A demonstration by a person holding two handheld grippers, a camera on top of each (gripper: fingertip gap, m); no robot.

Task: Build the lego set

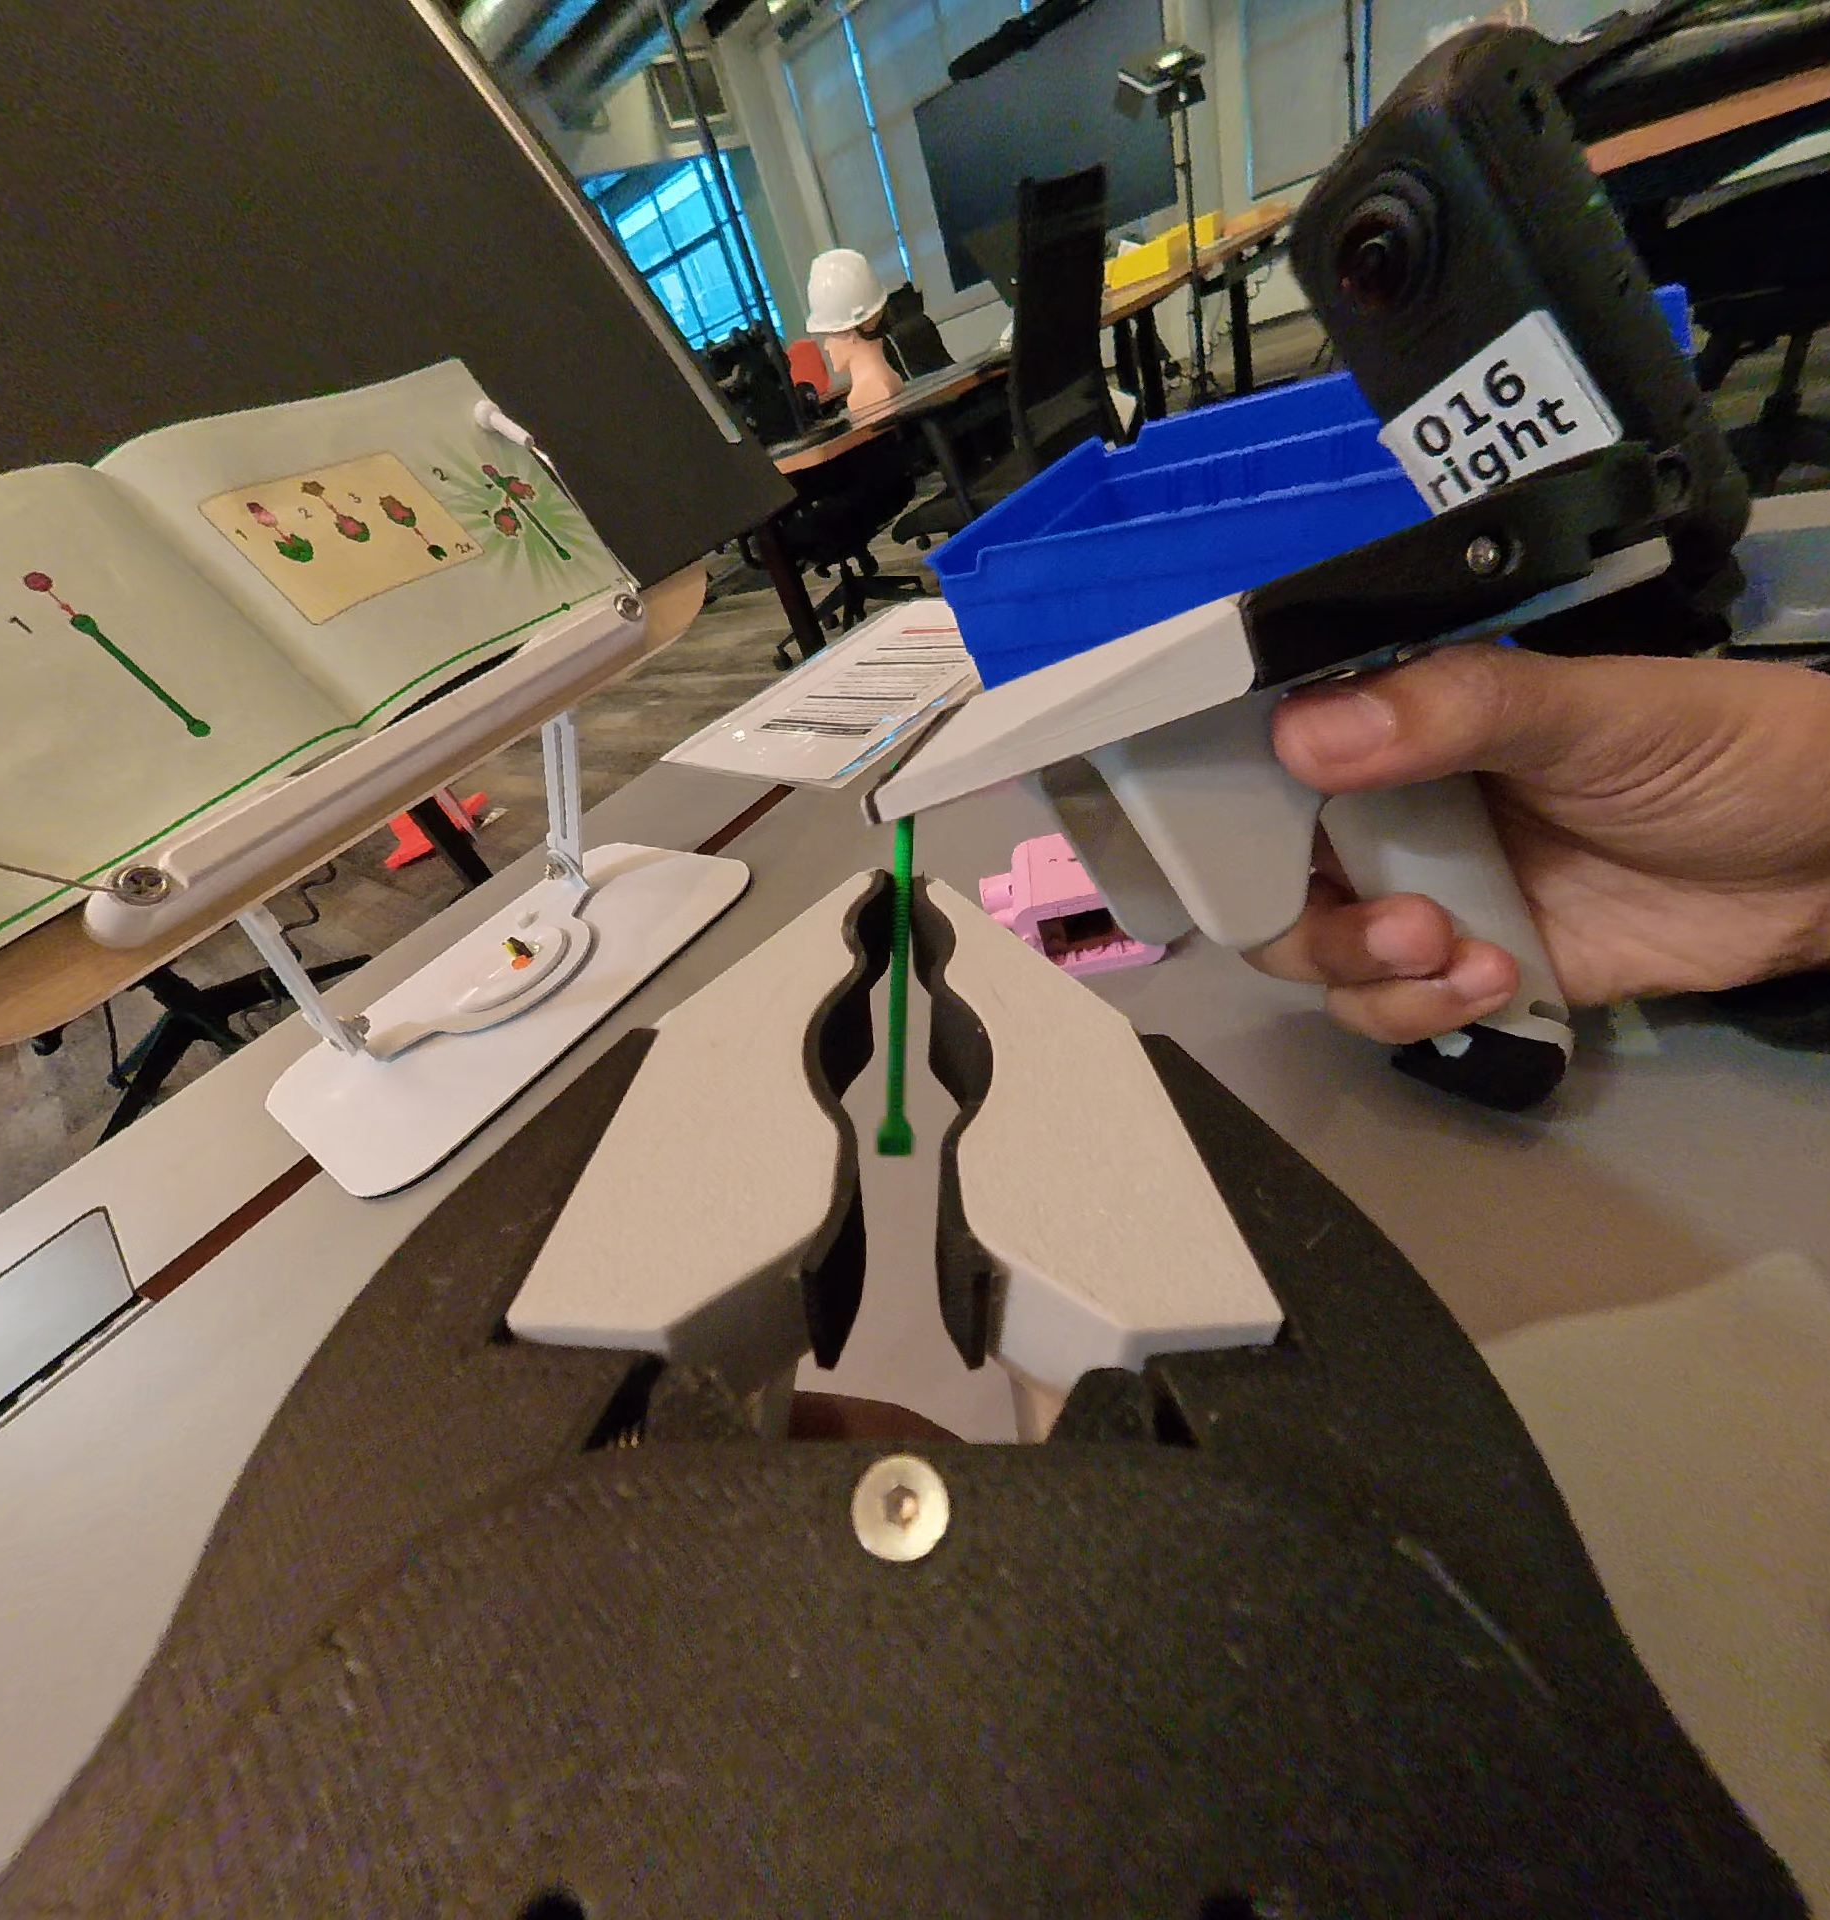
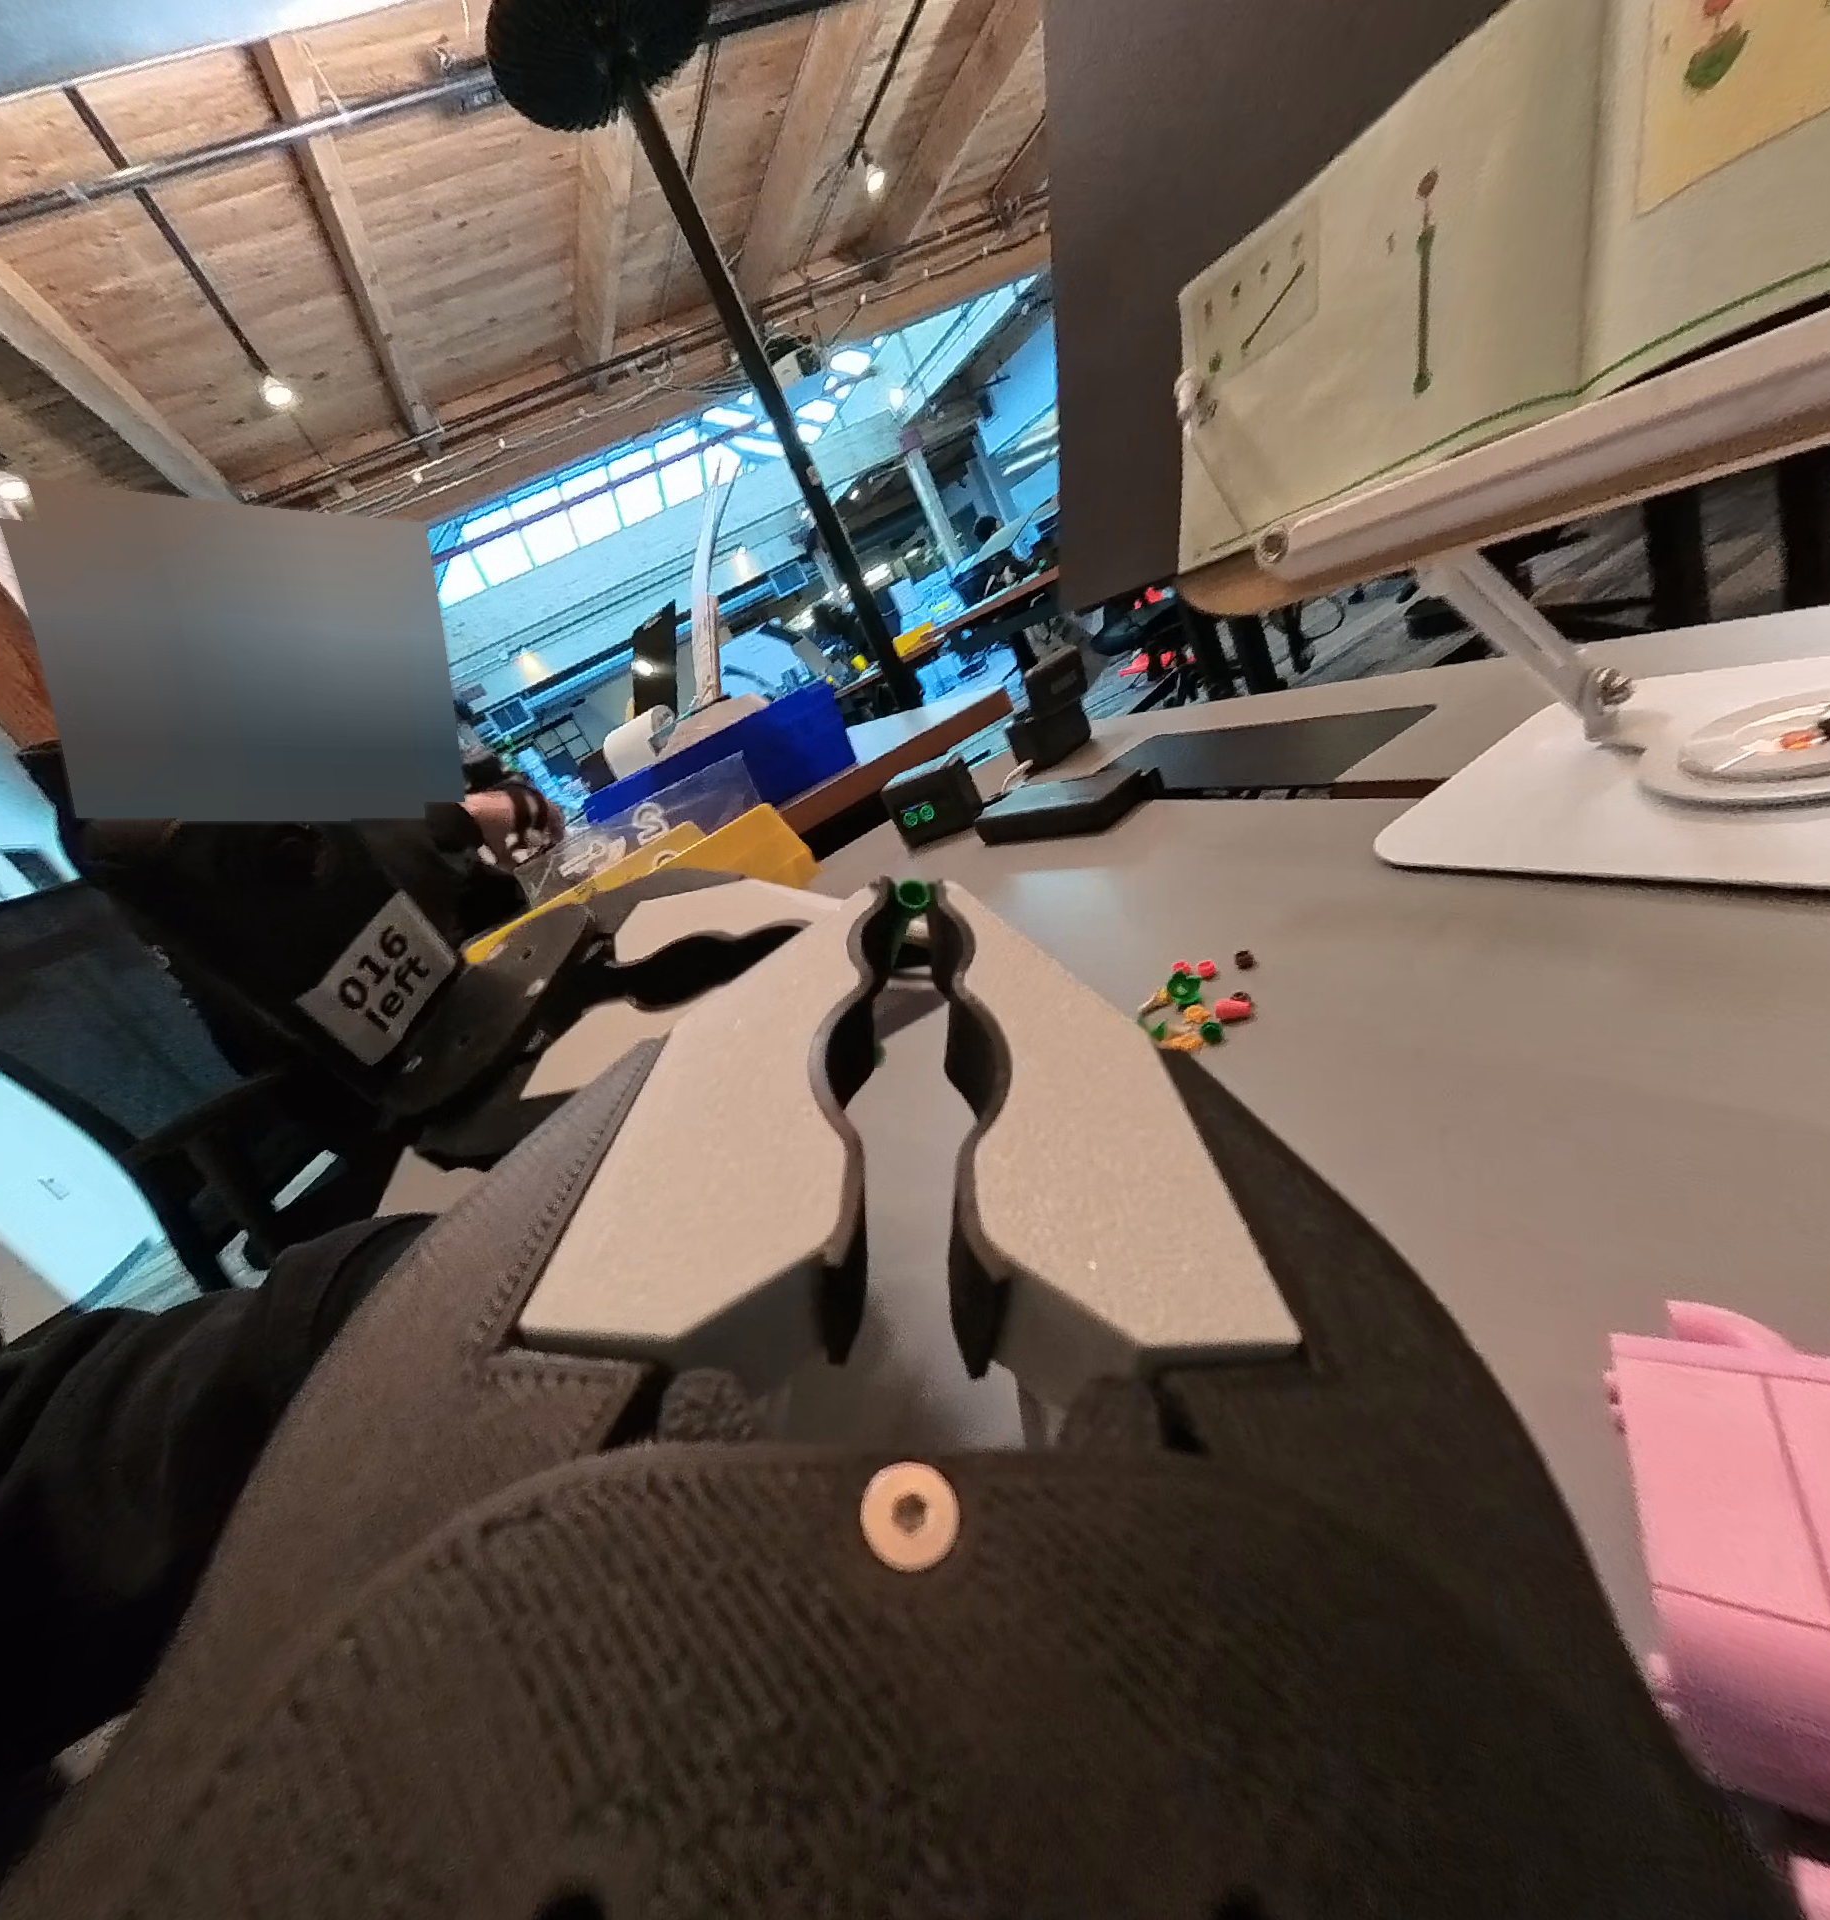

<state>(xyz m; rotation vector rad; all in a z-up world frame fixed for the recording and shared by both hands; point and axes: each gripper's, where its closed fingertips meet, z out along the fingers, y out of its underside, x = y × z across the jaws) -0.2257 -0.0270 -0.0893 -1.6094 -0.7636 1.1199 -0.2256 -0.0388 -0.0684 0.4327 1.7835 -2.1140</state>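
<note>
We see the thin green ribbed plastic stem [image 1: 898, 997] held upright above the grey table [image 1: 1513, 1195], gripped at two places. Our left gripper [image 1: 898, 914], with its pale grey scalloped fingers [image 1: 745, 1091], is closed on the stem near its upper part, and the stem's lower end with its small square connector hangs down in the gap between the fingers. Our right gripper [image 1: 880, 805], a grey and black handheld tool carried in a bare hand [image 1: 1576, 831], reaches in from the right of the stem and pinches its very top.

In the right wrist view, the right gripper [image 2: 903, 904] has its fingertips pressed together on the stem's [image 2: 906, 900] round green tip, and the rest of the stem slants away below them. The left gripper [image 2: 682, 945] lies just left of the stem there.

On the table to the right of the stem lies a small scatter of green, pink, orange and brown lego pieces [image 2: 1197, 1003]. A pink block-built lego model [image 1: 1062, 914] stands on the table behind and right of the stem. Left of the stem, an open instruction booklet [image 1: 225, 613] with flower diagrams rests on a white metal book stand [image 1: 506, 997]. Behind the stem, beyond the right gripper, sits a blue plastic bin [image 1: 1150, 520], with a sleeved printed sheet [image 1: 849, 696] in front of it.
</note>
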